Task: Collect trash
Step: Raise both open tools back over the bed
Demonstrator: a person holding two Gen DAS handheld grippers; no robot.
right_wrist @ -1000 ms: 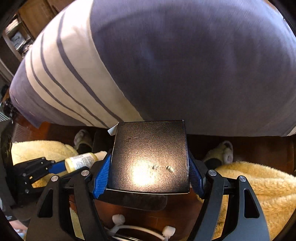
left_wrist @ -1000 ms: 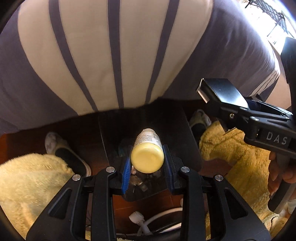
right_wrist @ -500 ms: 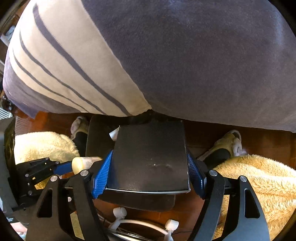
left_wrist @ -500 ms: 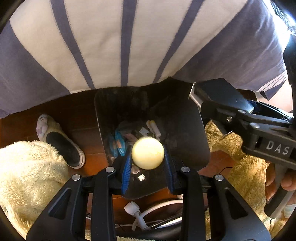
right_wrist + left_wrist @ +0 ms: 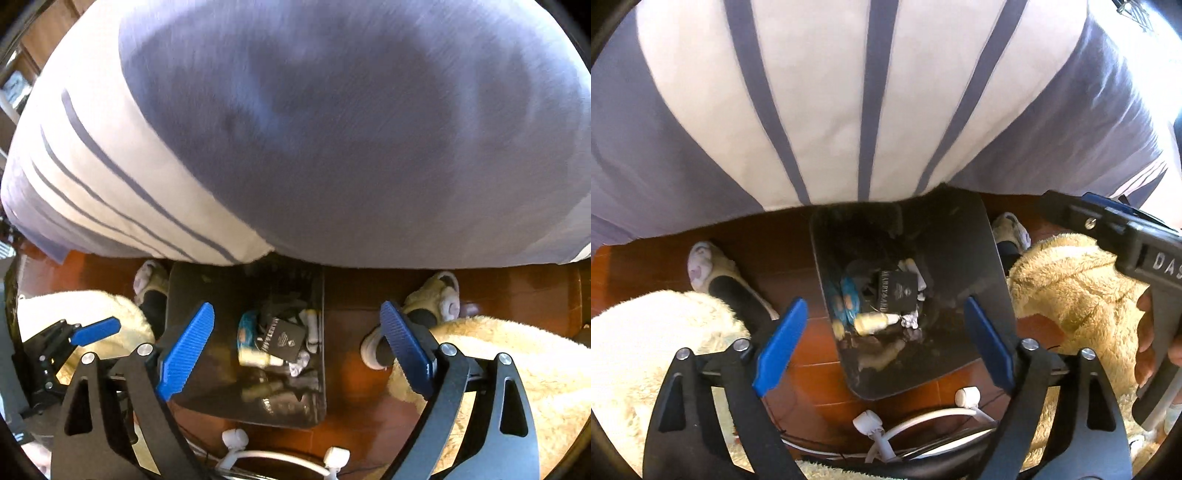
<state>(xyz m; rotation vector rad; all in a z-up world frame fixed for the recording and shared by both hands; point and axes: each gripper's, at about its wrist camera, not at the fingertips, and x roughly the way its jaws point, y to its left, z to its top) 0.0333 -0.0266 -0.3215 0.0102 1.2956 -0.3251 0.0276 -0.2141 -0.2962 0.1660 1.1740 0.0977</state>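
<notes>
A dark trash bin (image 5: pixel 960 258) stands on the wooden floor (image 5: pixel 665 258) between the person's feet, already holding a black box (image 5: pixel 898 291), a small yellow-capped bottle (image 5: pixel 873 321) and smaller scraps. Both the left hand-held gripper (image 5: pixel 882 350) and the right hand-held gripper (image 5: pixel 295 347) hang above it spread wide and empty, so this drop looks done; whether trash remains elsewhere cannot be told.

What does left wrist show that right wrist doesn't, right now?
Left wrist only: the person's hand gripping the right gripper's handle, marked "DAS".

Right wrist only: the left gripper seen from the side at the frame's left edge, and a bit of wooden furniture at top left.

Both: the black trash bin on the wood floor, with a small yellow-capped bottle and a black box lying inside, slippers, fluffy rug, white cables. Each view's own gripper is open and empty.
</notes>
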